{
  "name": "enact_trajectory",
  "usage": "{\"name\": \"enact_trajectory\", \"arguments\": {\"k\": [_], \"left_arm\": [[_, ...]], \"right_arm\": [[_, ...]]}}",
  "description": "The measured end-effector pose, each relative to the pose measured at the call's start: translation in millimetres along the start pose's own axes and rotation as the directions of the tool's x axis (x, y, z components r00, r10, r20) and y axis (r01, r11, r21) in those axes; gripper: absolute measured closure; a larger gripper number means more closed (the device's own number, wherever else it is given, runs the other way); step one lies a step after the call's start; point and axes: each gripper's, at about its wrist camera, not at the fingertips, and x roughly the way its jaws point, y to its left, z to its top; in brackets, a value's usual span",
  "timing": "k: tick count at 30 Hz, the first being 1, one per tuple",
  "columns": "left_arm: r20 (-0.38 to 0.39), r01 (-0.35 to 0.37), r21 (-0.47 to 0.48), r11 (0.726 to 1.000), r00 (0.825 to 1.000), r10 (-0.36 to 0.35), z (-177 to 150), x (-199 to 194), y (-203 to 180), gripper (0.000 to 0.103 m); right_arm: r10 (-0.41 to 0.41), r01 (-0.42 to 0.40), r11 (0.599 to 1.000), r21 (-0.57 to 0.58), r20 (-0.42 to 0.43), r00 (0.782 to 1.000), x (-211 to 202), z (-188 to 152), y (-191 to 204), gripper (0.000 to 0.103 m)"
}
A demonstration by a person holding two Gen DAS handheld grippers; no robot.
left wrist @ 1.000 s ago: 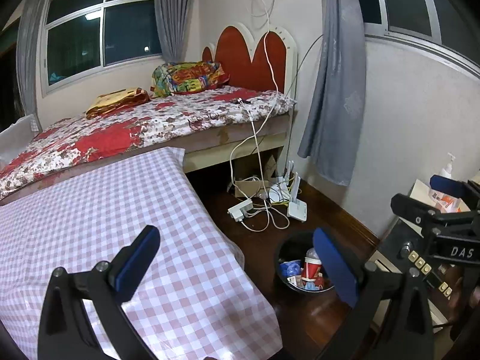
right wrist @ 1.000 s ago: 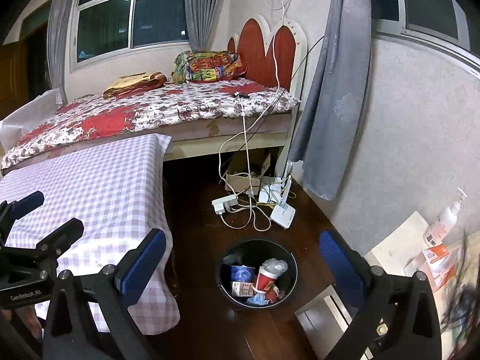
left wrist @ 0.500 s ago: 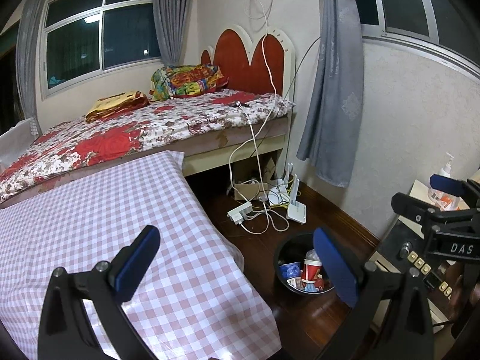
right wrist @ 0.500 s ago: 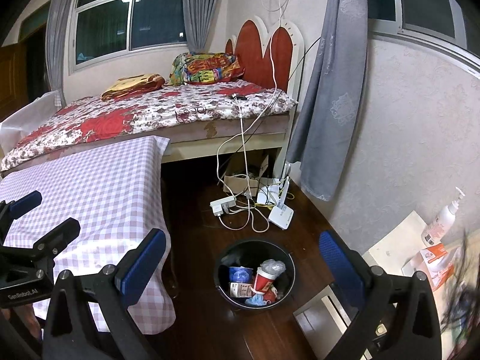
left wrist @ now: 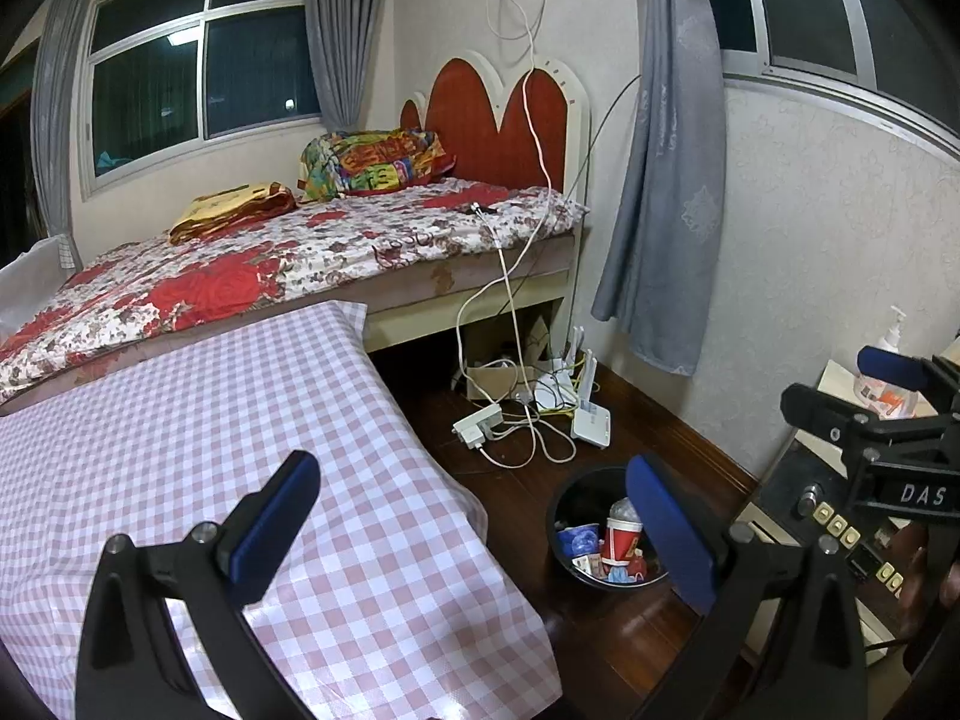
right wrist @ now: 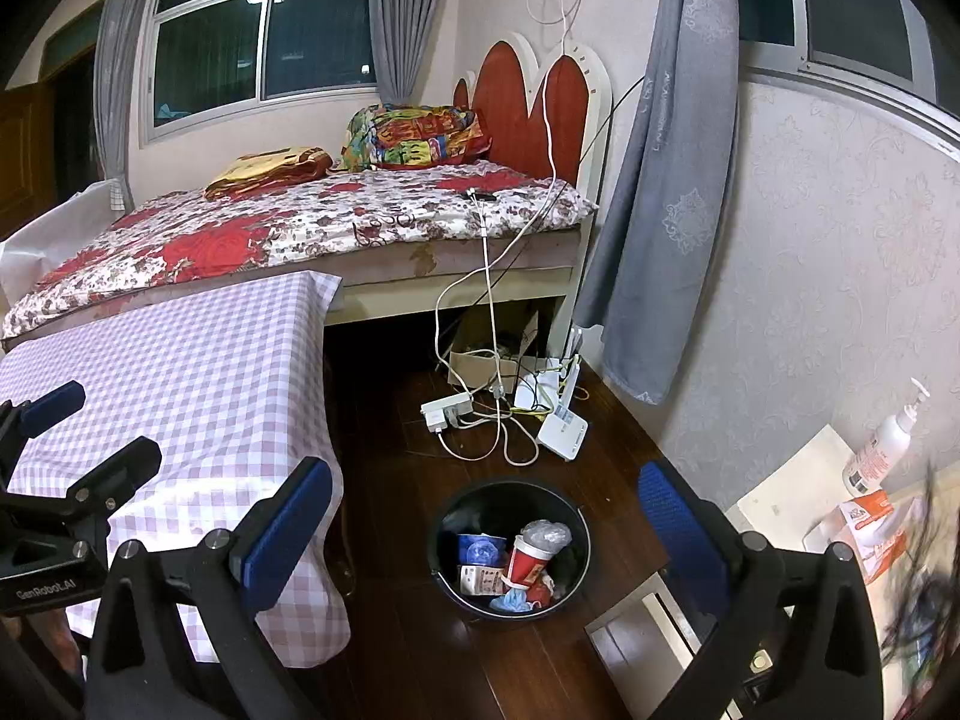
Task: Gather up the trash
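A black round trash bin (right wrist: pixel 509 549) stands on the dark wood floor and holds trash: a red paper cup (right wrist: pixel 528 561), a blue cup (right wrist: pixel 477 549) and a small carton. It also shows in the left wrist view (left wrist: pixel 603 525). My left gripper (left wrist: pixel 474 516) is open and empty, above the edge of the pink checked table (left wrist: pixel 210 450). My right gripper (right wrist: pixel 486 522) is open and empty, held above the bin. Each gripper shows at the edge of the other's view.
A bed with a flowered cover (right wrist: pixel 312 222) stands behind the table. A power strip (right wrist: pixel 445 409), white cables and a router (right wrist: pixel 563 432) lie on the floor beyond the bin. A pump bottle (right wrist: pixel 879 450) and papers sit on a unit at right.
Both views have drawn back and risen slightly; the bin sits a little lower and smaller in frame. Both grippers stay open and empty.
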Motion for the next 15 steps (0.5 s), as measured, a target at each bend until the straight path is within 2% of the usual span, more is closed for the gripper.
{"name": "enact_trajectory", "arguments": {"k": [15], "left_arm": [[0.011,0.001,0.011,1.0,1.0,-0.001,0.6,-2.5,-2.3,0.0]], "right_arm": [[0.003,-0.003,1.0,0.001,0.004,1.0,0.0,2.0,-2.3,0.0]]}}
